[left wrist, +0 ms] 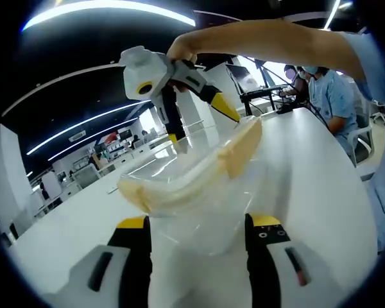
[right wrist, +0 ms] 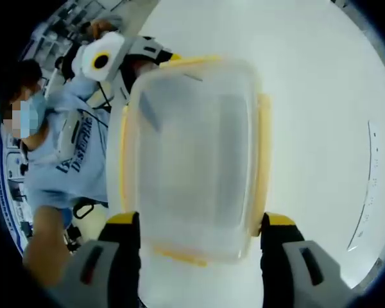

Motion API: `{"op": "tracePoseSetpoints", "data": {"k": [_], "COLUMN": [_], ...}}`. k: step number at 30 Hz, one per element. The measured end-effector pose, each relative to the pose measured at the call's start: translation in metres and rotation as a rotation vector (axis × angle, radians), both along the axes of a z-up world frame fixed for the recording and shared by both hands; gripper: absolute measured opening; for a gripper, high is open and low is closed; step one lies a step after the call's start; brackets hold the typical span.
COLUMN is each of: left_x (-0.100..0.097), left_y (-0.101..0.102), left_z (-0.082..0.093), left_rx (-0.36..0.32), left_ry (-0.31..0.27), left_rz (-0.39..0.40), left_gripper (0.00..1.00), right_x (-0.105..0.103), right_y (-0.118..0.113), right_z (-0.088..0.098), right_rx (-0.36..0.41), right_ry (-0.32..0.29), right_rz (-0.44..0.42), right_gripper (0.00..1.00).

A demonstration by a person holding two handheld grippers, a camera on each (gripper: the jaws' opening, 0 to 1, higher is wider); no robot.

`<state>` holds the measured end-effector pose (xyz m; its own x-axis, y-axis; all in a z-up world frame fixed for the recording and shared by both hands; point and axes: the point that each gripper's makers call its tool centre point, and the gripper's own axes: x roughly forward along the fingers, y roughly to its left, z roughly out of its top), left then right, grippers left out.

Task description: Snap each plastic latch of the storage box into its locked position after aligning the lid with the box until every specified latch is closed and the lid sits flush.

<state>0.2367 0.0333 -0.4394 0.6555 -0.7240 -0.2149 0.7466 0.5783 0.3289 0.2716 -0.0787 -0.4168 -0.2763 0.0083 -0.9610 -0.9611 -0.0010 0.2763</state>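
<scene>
White tabletop (right wrist: 321, 77) under both your grippers, with the clear storage box (right wrist: 192, 160) lifted between them.

Your left gripper (left wrist: 197, 234) stands spread, its jaws flanking the box's near end; whether they press the clear wall you can't quite tell through the plastic. Your right gripper (right wrist: 199, 228) is spread too, jaws either side of the translucent lid (right wrist: 192, 128), whose yellow latches (right wrist: 263, 160) run along both long edges. In the left gripper view the right gripper reaches in from above, its yellow tips at the box's far rim. A seated person in a blue top (left wrist: 330, 93) works at the table's far end.
</scene>
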Motion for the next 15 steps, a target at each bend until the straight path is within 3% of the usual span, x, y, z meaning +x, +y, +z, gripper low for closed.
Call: {"op": "tracePoseSetpoints", "data": {"k": [9,15], "left_x": [-0.001,-0.002], "left_y": [-0.001,-0.001], "left_z": [0.001,0.001], "left_rx": [-0.003,-0.005], "left_ry": [-0.001,-0.001], "left_rz": [0.0,-0.002], "left_gripper": [0.57,0.57], "right_x": [0.0,-0.004], "right_y": [-0.001,-0.003], "right_z": [-0.005,-0.013], "right_rx": [-0.031,-0.008], "right_ry": [0.073,0.169], "right_rz": [-0.008,-0.034], "right_gripper": [0.79,0.82]}}
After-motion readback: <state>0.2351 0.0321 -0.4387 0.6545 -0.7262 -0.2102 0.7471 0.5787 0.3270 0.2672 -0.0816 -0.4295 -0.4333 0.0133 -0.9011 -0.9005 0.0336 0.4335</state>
